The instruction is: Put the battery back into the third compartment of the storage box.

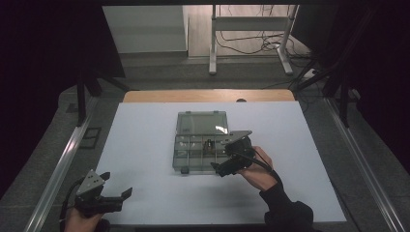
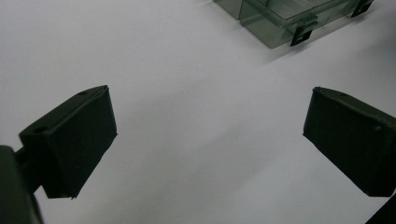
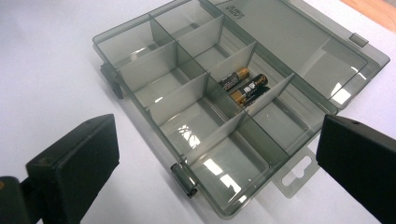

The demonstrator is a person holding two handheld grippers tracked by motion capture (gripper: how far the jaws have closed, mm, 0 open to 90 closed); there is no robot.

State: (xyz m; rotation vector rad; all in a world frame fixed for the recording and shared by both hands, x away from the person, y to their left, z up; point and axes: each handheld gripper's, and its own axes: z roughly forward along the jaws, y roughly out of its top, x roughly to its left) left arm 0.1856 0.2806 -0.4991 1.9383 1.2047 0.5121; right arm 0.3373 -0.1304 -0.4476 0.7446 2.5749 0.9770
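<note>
A smoky clear plastic organiser box lies open mid-table, its lid folded back flat. In the right gripper view the box has several divided compartments, and two batteries lie side by side in a middle one, against the lid. My right gripper stands open just short of the box's near corner, nothing between its jaws; from the high view it hovers at the box's right front. My left gripper rests open near the table's front left, over bare white surface.
A corner of the box with a black latch shows far off in the left gripper view. A wooden strip edges the table's far side. Metal rails run along both sides, and a frame stand with cables sits beyond.
</note>
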